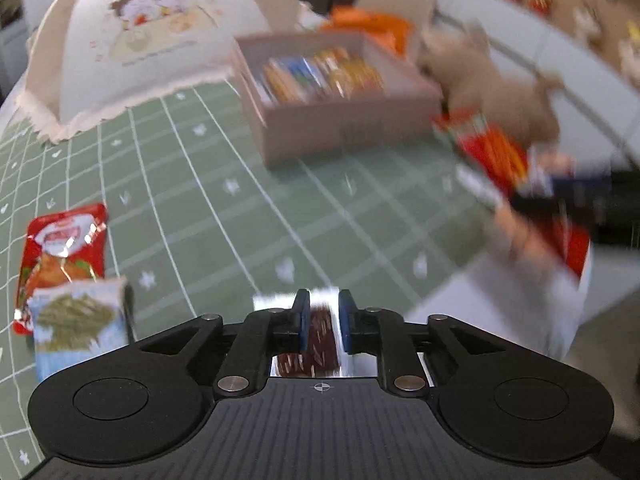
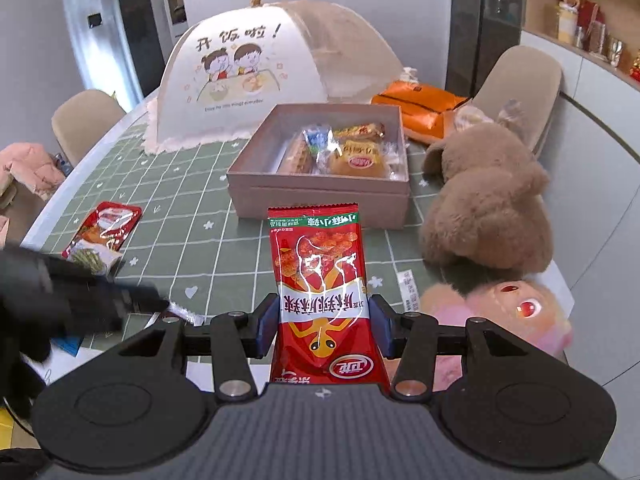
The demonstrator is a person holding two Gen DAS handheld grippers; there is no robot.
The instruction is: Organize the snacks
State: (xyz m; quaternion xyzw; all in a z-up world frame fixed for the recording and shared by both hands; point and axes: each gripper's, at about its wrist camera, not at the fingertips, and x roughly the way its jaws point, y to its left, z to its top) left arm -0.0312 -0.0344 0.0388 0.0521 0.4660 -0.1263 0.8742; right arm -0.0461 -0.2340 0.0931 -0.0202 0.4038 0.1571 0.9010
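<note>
In the left wrist view my left gripper (image 1: 324, 305) is shut on a small dark red snack with silver foil edges (image 1: 322, 342), held above the green checked tablecloth (image 1: 240, 208). My right gripper (image 2: 324, 320) is shut on a tall red snack packet (image 2: 320, 268) that stands up between its blue pads. Ahead of both is the pinkish open box (image 2: 320, 196), with several wrapped snacks inside. A red packet (image 2: 106, 226) and a pale blue seaweed packet (image 2: 94, 258) lie on the cloth at the left. The left gripper shows blurred at the left edge (image 2: 92, 300).
A white mesh food cover (image 2: 240, 76) stands behind the box. A brown plush toy (image 2: 484, 208) and a pink one (image 2: 504, 312) lie to the right. An orange bag (image 2: 420, 104) sits at the back right. Beige chairs (image 2: 86, 120) stand around the table.
</note>
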